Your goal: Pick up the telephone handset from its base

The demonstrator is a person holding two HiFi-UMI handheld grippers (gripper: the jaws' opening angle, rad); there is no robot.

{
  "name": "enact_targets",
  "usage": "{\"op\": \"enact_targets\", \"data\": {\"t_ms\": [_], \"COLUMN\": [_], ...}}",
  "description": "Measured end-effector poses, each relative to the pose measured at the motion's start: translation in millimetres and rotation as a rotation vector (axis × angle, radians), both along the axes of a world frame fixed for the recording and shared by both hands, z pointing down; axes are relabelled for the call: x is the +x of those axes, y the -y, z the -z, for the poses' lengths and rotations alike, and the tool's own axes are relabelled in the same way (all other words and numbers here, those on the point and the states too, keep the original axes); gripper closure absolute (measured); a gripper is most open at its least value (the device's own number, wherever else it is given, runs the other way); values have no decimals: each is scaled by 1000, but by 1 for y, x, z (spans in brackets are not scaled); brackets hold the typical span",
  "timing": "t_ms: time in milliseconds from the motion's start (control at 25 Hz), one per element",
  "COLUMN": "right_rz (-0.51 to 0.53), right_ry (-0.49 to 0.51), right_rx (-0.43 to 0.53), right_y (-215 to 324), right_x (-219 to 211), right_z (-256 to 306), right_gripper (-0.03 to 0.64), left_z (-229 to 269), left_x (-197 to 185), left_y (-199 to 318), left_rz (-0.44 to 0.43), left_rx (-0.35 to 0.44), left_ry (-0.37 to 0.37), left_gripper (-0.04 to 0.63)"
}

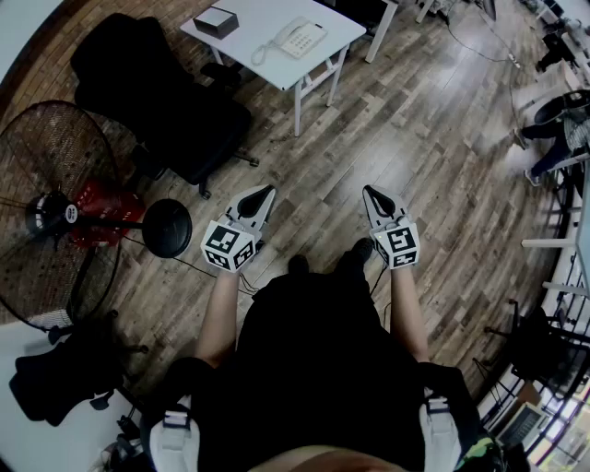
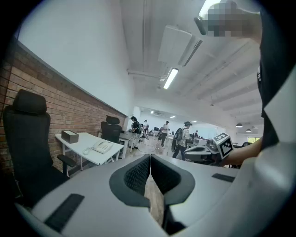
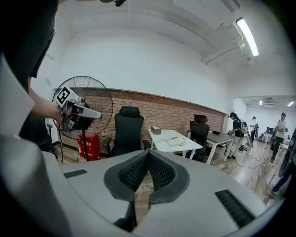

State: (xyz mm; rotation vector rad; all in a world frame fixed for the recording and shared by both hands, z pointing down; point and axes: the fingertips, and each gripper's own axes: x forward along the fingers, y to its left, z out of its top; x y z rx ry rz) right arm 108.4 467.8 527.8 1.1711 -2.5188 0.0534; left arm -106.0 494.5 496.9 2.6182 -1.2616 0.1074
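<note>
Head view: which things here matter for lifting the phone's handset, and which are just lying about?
For the job: telephone; white table under it; left hand-held gripper and right hand-held gripper, both shut and empty.
Just lying about: dark box on that table; black office chair; floor fan.

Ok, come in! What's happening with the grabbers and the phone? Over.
Left gripper and right gripper both shut, empty. Handset on its base, on the white table, well out of reach. Black chair beside the table, off the direct line.

The left tool [image 2: 150, 158], closed and empty, faces a telephone [image 2: 101, 147] on a white table [image 2: 84, 138].
</note>
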Motion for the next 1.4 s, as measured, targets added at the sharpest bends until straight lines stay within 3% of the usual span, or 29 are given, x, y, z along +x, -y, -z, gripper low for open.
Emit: {"op": "enact_targets", "data": {"t_ms": [640,1120,1200,1400], "right_rz": [29,67,72,71], "right_ry": [0,6,5,7], "right_rx": [-24,-19,-19,-44], "right_y": [0,21,25,38], "right_x": [-8,12,16,33], "right_z": [-3,-3,-4,-3], "right_gripper": [620,620,620,618], "left_z": [2,6,9,20], "left_x": [-10,15,22,40], "left_y": [4,16,22,38], "left_rz": [2,26,36,52], "left_rx": [-16,-9,7,48], "left_ry": [18,16,16,33], "left_gripper": [574,569,408,239]}}
